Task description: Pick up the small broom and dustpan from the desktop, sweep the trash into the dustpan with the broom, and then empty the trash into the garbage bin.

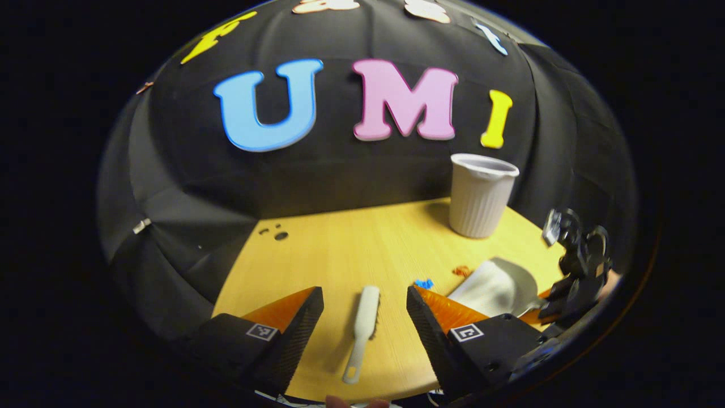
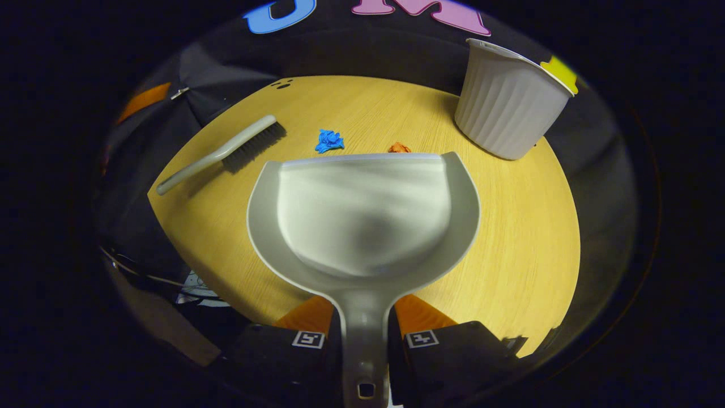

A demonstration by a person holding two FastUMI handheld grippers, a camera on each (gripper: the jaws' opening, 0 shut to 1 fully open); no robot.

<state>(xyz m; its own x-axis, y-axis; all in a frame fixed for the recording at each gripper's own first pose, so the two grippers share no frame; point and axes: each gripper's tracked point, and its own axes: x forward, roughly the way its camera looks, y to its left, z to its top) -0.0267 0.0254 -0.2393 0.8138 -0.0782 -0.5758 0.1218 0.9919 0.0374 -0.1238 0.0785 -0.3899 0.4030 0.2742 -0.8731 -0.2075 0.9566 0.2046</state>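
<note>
The small grey broom [image 1: 362,328] lies flat on the wooden desktop [image 1: 351,243], its handle toward me, between the spread fingers of my open left gripper [image 1: 365,317]. In the right gripper view the broom [image 2: 226,153] rests at the far left. My right gripper [image 2: 362,331] is shut on the handle of the grey dustpan [image 2: 362,221], whose front lip sits near a blue scrap [image 2: 329,140] and an orange scrap [image 2: 399,148]. From the left gripper view, the dustpan [image 1: 498,286] and right gripper [image 1: 575,283] show at the right, with the blue scrap [image 1: 423,283] and orange scrap [image 1: 463,271] beside them.
A white ribbed garbage bin [image 1: 481,195] stands upright at the back right of the desktop; the same garbage bin [image 2: 507,105] appears just right of the dustpan's lip. Black cloth walls close the back and left. The desktop's edge curves off at the left and near side.
</note>
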